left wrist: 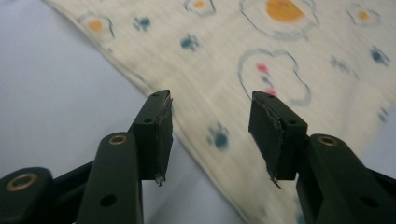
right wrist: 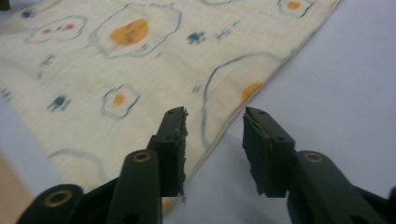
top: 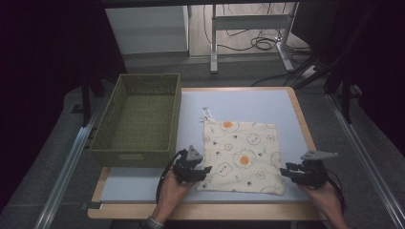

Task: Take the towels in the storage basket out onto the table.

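Right now both grippers sit at the near corners of the cloth (top: 241, 155), which lies flat on the pale blue mat (top: 267, 102), well right of the green basket (top: 138, 119); the left gripper (top: 206, 170) is at the near-left corner, the right gripper (top: 283, 171) at the near-right one. Jaws are parted on both sides, holding nothing; in the left gripper view the cloth's edge (left wrist: 205, 140) runs through the gap, and in the right gripper view the hem (right wrist: 219, 140) runs between the jaws too.

Risks from here, as I judge them: closing too high could catch only air or skim the hem, so the corner slips out; digging too low could pinch the mat along with the fabric; if one side grips before the other, the cloth may drag and bunch; and an uneven lift could fold it crookedly or sweep it toward the basket wall.
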